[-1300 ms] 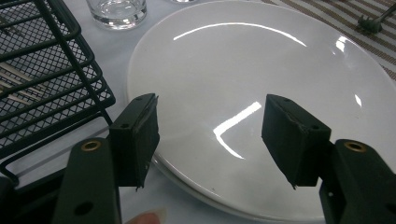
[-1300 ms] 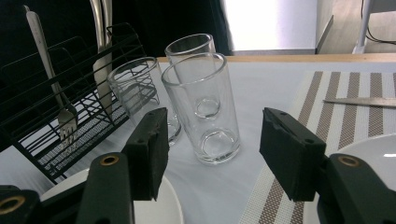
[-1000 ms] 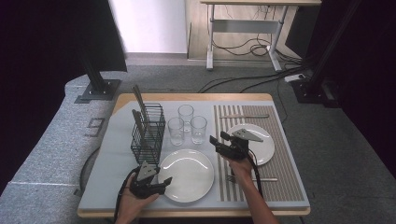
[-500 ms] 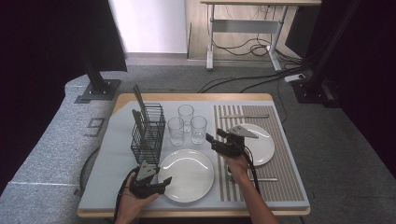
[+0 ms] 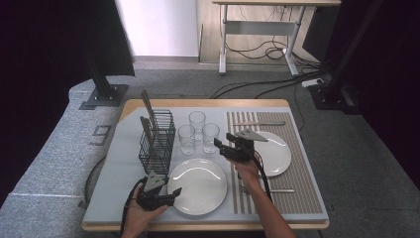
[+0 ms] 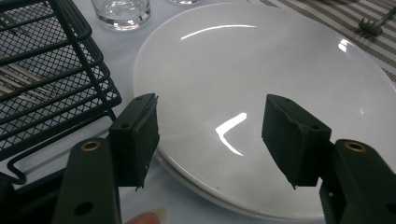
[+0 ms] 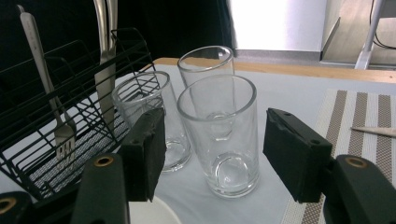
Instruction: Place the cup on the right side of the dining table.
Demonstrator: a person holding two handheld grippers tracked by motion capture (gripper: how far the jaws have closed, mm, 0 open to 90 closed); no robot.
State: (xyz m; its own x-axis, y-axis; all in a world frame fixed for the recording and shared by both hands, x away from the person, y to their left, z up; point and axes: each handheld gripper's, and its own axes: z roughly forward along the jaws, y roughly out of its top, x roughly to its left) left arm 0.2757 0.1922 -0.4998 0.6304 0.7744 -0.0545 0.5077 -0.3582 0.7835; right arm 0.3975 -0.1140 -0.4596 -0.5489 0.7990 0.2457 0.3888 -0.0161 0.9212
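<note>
Cutlery basket (image 5: 157,140): black wire mesh, upright at the left of the table (image 5: 114,173); a fork (image 7: 60,126) and other handles stand in it.
Left gripper (image 5: 166,198): held low at the near-left table edge, just beside the basket's near corner. In the left gripper view the jaws stand apart over the near rim of the near plate (image 6: 261,93); nothing is between the pads and neither pad presses on the plate. State: released.
Near plate: white, empty, flat on the pale mat, between the basket and the striped placemat (image 5: 297,183).
Glasses: three clear tumblers, upright, grouped behind the near plate. Left glass (image 5: 186,139) just beside the basket; rear glass (image 5: 197,124) behind; nearest glass (image 7: 219,135) at the right of the group.
Right gripper (image 5: 223,147): held above the table, just right of the glasses, jaws aimed at the nearest glass. Its jaws have just been opening; in the right gripper view the glass stands beyond the pads, apart from both. State: released.
Far plate (image 5: 277,153): white, on the striped placemat, partly under the right gripper.
Placemat cutlery: one piece (image 5: 262,123) at the far edge, one (image 5: 277,190) near the right forearm.
</note>
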